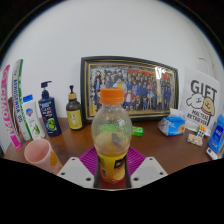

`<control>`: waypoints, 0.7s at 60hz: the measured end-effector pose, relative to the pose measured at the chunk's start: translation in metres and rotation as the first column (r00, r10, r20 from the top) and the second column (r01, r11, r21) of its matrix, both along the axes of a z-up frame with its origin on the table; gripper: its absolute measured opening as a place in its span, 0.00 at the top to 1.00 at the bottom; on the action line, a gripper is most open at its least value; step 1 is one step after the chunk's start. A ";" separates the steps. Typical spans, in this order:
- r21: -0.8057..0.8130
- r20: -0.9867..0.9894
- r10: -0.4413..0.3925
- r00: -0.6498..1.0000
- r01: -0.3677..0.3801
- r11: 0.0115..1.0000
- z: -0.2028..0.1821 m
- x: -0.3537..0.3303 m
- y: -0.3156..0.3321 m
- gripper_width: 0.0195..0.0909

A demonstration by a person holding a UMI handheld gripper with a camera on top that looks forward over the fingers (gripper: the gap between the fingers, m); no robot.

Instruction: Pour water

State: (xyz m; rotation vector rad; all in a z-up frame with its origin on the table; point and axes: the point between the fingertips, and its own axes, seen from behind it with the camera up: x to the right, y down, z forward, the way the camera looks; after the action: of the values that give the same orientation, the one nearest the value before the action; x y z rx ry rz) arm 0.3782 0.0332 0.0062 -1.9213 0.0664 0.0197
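Note:
A clear plastic bottle (111,130) with an orange cap and a yellow label stands upright between my fingers, partly filled with pale liquid. My gripper (112,165) is shut on the bottle, both magenta pads (91,160) pressing against its lower body at the label. A pink cup (41,154) stands on the brown table to the left of the fingers, a short way from the bottle.
Against the wall behind stand a framed group photo (131,88), a dark blue pump bottle (48,112), a small amber bottle (74,110) and several tubes (20,105) at the left. At the right are a "GIFT" card (201,102) and blue packets (174,124).

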 end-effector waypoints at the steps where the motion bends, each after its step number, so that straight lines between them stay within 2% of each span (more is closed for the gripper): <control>1: 0.000 0.001 -0.001 1.000 0.001 1.000 -0.001 0.000 0.001 0.72; 6: -0.049 0.001 -0.021 1.000 0.021 0.999 -0.005 0.005 -0.004 0.49; 9: -0.089 -0.004 -0.042 0.999 0.041 0.995 -0.006 0.007 -0.010 0.26; 13: -0.113 -0.018 -0.067 0.998 0.065 0.991 0.000 0.006 -0.020 0.07; 20: -0.134 -0.005 -0.095 0.995 0.093 0.987 0.031 0.001 -0.052 0.07; 25: -0.148 -0.010 -0.091 0.996 0.088 0.985 0.062 -0.017 -0.085 0.07; 42: -0.230 0.000 -0.116 0.993 0.113 0.967 0.145 -0.083 -0.234 0.08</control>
State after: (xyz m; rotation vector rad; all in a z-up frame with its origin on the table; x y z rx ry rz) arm 0.2955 -0.2005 0.1507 -2.1456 0.1966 -0.0553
